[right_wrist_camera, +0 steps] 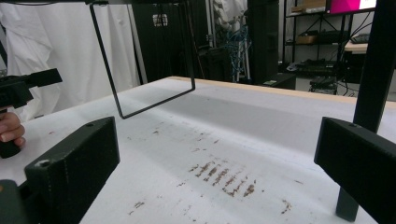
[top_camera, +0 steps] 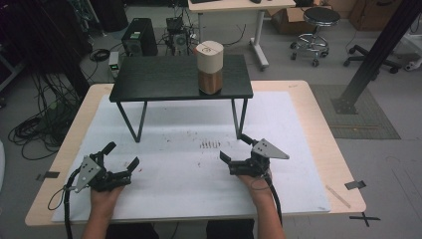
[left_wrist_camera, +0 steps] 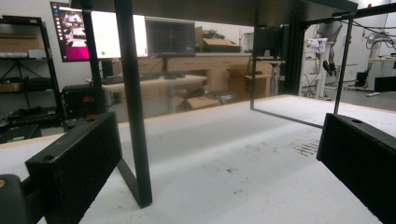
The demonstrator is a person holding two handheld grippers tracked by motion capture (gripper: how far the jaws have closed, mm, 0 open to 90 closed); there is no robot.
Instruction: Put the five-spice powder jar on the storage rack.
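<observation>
A cylinder (top_camera: pixel 209 67) with a white top and a wooden lower half stands upright on a low black stand (top_camera: pixel 164 79) at the back of the white mat (top_camera: pixel 189 199). My left gripper (top_camera: pixel 122 155) rests near the front left of the mat, open and holding nothing. In the left gripper view the jaws of my left gripper (left_wrist_camera: pixel 219 163) stand wide apart, facing a stand leg (left_wrist_camera: pixel 133 102). My right gripper (top_camera: pixel 235 148) sits open at the front right, just in front of the stand's right legs. In the right gripper view my right gripper (right_wrist_camera: pixel 215 172) is spread wide over bare mat.
Brown stains (top_camera: pixel 209 145) mark the mat between the grippers and the stand, also seen as stains (right_wrist_camera: pixel 219 175). The stand's thin legs (top_camera: pixel 240 117) rise ahead of both grippers. A stool (top_camera: pixel 318 22), cables and computer boxes (top_camera: pixel 139 37) sit on the floor beyond the table.
</observation>
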